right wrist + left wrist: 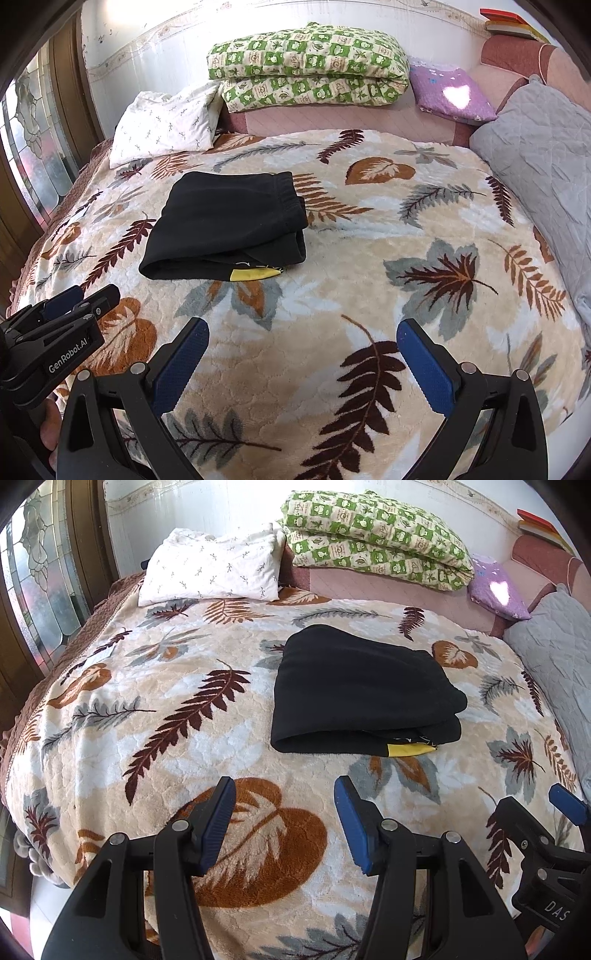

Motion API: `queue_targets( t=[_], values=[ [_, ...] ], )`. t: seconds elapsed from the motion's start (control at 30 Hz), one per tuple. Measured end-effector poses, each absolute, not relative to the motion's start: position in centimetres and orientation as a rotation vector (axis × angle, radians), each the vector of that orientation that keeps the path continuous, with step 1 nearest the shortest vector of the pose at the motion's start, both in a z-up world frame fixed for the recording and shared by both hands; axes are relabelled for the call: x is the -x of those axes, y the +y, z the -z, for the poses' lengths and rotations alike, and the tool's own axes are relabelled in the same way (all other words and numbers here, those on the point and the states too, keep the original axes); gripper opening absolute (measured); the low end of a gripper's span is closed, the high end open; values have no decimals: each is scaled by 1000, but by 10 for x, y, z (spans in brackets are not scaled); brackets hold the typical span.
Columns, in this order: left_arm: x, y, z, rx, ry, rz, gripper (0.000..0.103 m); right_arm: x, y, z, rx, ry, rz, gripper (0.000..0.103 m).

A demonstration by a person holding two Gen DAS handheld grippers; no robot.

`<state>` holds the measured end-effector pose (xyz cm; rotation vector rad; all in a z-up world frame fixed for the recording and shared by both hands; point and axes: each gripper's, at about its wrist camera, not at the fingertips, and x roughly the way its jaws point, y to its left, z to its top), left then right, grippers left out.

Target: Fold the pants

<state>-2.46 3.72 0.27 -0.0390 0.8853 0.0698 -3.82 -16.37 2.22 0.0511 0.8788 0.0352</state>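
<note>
Nearest the lens, left claw (284,812) spread wide, blue pads apart, nothing between them, hovering over the near edge of the bed. Right claw (301,354) likewise agape and empty, poised just beside its partner and above the same edge.

Beneath both, a leaf-patterned blanket (177,701) covering most of the bed, cream ground with brown, rust and grey fronds. Along the right side, a grey quilted cushion (546,147) lying against the blanket's margin. At the far end, a green-and-cream checked quilt (373,535) folded double on the pink bedding by the wall. Left of that, a white pillow (210,570) with small sprig print, resting on the blanket's far corner. Right of the quilt, a purple cushion (452,96) catching a bright patch of light.

Mid-blanket, well apart from both claws, black pants (354,698) folded into a compact stack, elastic waistband on top at the right, a sliver of yellow (253,274) peeking from the near lower edge.
</note>
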Motion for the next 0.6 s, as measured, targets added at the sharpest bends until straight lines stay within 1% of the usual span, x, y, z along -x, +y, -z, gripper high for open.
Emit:
queue_targets(
  t=[0.03,0.2,0.3,0.6],
  values=[
    [24,38,-3,43,887,-69,59,38,-164,-22,-51,879,-36,102],
    [25,36,-4,27,870,-83,59,38,-165,-20,-54,883,-33,102],
    [25,35,-4,24,867,-78,62,38,-165,-20,-57,884,-32,102],
    [24,34,-4,35,881,-57,62,38,-164,-19,-56,887,-30,102]
  ],
)
